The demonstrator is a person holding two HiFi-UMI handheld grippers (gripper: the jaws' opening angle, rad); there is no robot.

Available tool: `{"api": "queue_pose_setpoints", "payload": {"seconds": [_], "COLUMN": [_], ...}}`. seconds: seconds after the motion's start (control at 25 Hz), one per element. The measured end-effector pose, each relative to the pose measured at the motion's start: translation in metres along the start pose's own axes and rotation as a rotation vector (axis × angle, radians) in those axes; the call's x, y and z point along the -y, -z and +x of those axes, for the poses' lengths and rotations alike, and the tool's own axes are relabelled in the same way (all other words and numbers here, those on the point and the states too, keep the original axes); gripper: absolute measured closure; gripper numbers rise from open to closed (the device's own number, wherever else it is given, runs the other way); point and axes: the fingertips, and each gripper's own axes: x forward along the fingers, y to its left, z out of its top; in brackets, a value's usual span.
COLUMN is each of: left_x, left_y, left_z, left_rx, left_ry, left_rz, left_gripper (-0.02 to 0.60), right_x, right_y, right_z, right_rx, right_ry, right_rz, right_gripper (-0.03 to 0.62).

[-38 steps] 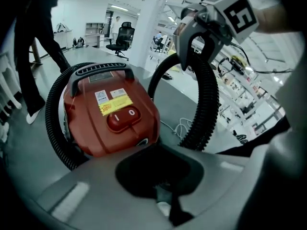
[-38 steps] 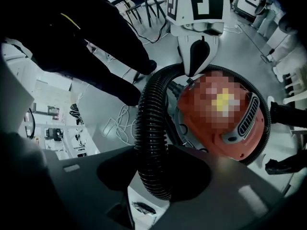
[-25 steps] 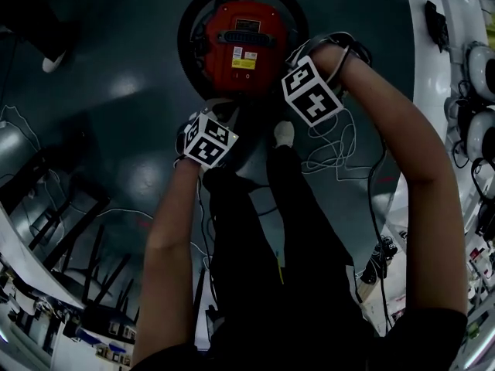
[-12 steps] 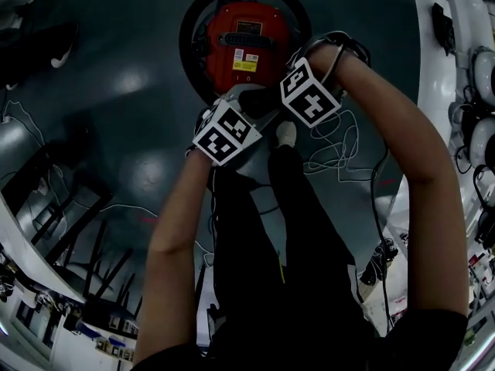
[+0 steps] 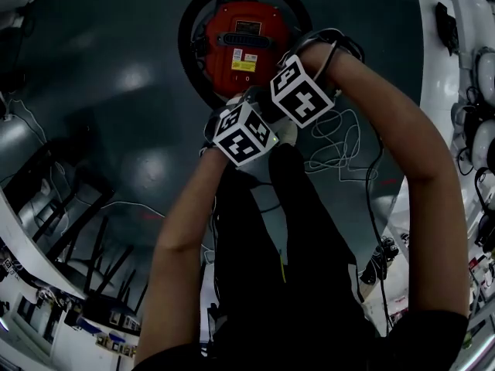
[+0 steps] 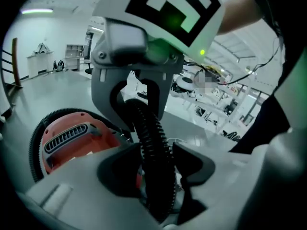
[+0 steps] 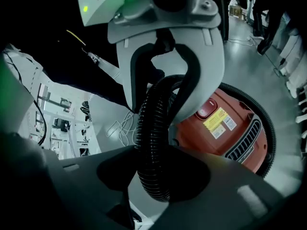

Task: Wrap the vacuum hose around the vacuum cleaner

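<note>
A red vacuum cleaner point(image 5: 246, 46) stands on a dark floor point(image 5: 116, 91), with the black ribbed hose point(image 6: 149, 128) ringing its base. Just below the vacuum cleaner in the head view, the left gripper point(image 6: 156, 169) has released jaws that have just been opening. The hose runs between them, not clamped. Just right of it, at the vacuum cleaner's lower right edge, the right gripper point(image 7: 158, 174) grasps the same hose, its 2 jaws clenched on it.
</note>
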Motion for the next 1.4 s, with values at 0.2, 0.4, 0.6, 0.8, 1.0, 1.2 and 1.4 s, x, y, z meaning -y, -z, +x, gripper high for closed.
{"api": "queue_pose_setpoints", "payload": {"seconds": [0.2,0.4,0.6,0.8,1.0,1.2,1.4], "left_x": [0.001,0.0,-0.002,-0.006,-0.003,-0.013,-0.019], "left_y": [-0.002,-0.008,-0.014,-0.018,-0.017,-0.03,-0.037], "left_z": [0.0,-0.008,-0.012,-0.022,-0.038,-0.07,-0.097], "left_rx": [0.047,0.126,0.144,0.186,0.25,0.333,0.367], "left_ry": [-0.016,-0.023,-0.037,-0.091,-0.149,-0.239,-0.286], "left_rz": [-0.136,-0.271,-0.292,-0.297,-0.291,-0.263,-0.217], "left_gripper": [0.399,0.405,0.407,0.408,0.411,0.419,0.428], "right_x": [-0.002,0.022,0.031,0.026,0.016,0.011,0.028], "right_y": [0.001,0.016,0.042,0.078,0.109,0.09,0.084], "right_z": [0.005,0.001,-0.024,-0.043,-0.032,0.011,0.047], "right_rx": [-0.018,-0.024,0.138,0.232,0.229,0.265,0.364], "right_ry": [-0.009,0.213,0.42,0.604,0.614,0.508,0.541], "right_rz": [-0.001,0.105,0.33,0.489,0.625,0.668,0.91], "right_gripper": [0.404,0.196,0.123,0.186,0.183,0.183,0.249]}}
